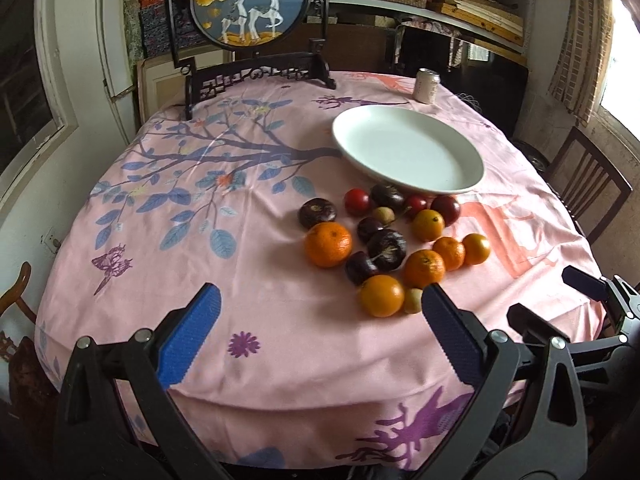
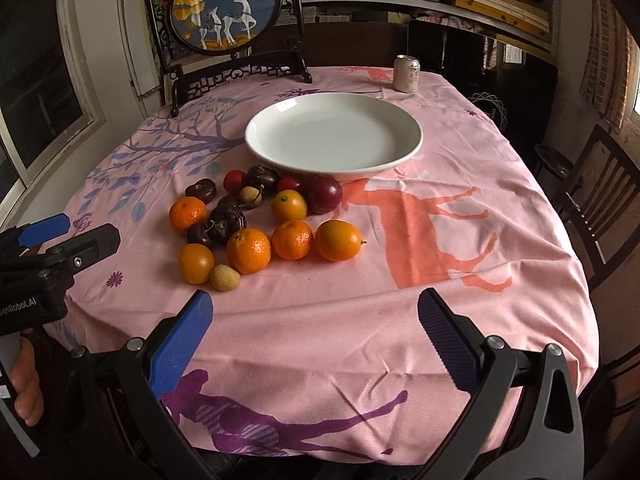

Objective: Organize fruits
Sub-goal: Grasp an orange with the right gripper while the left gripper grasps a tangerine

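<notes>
A loose pile of fruit lies on the pink tablecloth: several oranges [image 1: 328, 244] [image 2: 248, 249], dark purple fruits [image 1: 386, 243] [image 2: 226, 220], small red fruits [image 1: 356, 201] [image 2: 234, 180] and tan longans [image 1: 413, 300] [image 2: 225, 277]. An empty white plate [image 1: 408, 148] [image 2: 334, 136] sits just behind the pile. My left gripper [image 1: 320, 304] is open and empty, near the front edge, left of the pile. My right gripper [image 2: 314, 312] is open and empty, in front of the pile and to its right. Each gripper shows at the edge of the other's view.
A drinks can [image 1: 427, 85] [image 2: 406, 73] stands at the far right of the table. A framed round deer picture on a dark stand [image 1: 248, 4] [image 2: 226, 8] stands at the far left. Wooden chairs [image 1: 588, 184] [image 2: 600, 192] stand to the right.
</notes>
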Action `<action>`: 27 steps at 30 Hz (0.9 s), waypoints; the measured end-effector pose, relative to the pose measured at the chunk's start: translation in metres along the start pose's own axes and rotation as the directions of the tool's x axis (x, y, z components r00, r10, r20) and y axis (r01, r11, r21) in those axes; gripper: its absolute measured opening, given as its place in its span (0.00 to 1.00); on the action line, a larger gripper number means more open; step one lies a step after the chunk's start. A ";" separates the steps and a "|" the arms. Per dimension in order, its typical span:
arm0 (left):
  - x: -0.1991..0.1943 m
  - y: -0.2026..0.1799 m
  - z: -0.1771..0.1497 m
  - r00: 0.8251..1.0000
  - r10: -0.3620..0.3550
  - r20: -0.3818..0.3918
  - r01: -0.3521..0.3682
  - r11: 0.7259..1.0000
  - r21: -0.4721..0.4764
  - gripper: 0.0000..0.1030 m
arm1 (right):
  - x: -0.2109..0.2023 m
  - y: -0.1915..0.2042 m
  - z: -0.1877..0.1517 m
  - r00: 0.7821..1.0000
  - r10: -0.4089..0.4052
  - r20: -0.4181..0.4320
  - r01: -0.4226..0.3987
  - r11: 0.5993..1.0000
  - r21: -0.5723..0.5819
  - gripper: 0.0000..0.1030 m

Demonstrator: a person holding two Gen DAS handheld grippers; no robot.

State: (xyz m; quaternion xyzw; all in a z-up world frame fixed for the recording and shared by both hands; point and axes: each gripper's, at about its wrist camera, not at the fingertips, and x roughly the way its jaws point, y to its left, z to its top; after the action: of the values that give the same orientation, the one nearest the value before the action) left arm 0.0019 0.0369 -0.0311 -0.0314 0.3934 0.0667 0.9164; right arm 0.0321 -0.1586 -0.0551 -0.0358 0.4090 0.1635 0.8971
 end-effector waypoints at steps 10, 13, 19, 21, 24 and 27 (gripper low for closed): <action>0.030 0.038 -0.013 0.996 0.036 -0.083 -0.041 0.998 -0.056 0.98 | 0.076 -0.027 0.023 0.993 -0.007 -0.117 0.004 1.000 -0.025 0.46; 0.044 0.042 -0.011 0.993 0.036 -0.109 -0.044 0.996 -0.073 0.98 | 0.095 -0.028 0.029 0.991 0.000 -0.133 -0.007 0.999 -0.050 0.46; 0.062 0.032 -0.012 0.986 -0.016 -0.165 0.007 0.998 -0.056 0.98 | 0.108 -0.029 0.039 0.993 -0.020 -0.117 0.008 0.994 -0.105 0.37; 0.062 0.022 -0.012 0.986 -0.031 -0.161 0.027 0.999 -0.027 0.98 | 0.103 -0.031 0.038 0.994 -0.005 -0.113 -0.005 0.996 -0.089 0.37; 0.061 0.005 -0.011 0.986 -0.044 -0.160 0.049 0.998 0.030 0.98 | 0.088 -0.033 0.031 0.995 -0.011 -0.098 0.004 0.997 -0.072 0.37; 0.063 0.007 -0.002 0.990 -0.008 -0.143 0.013 0.999 0.030 0.98 | 0.069 -0.036 0.019 0.997 -0.017 -0.081 0.011 0.997 -0.074 0.37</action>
State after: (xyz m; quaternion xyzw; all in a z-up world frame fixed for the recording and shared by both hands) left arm 0.0428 0.0497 -0.0782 -0.0239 0.4588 0.0534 0.8866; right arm 0.0998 -0.1706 -0.0965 -0.0781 0.4387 0.1704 0.8789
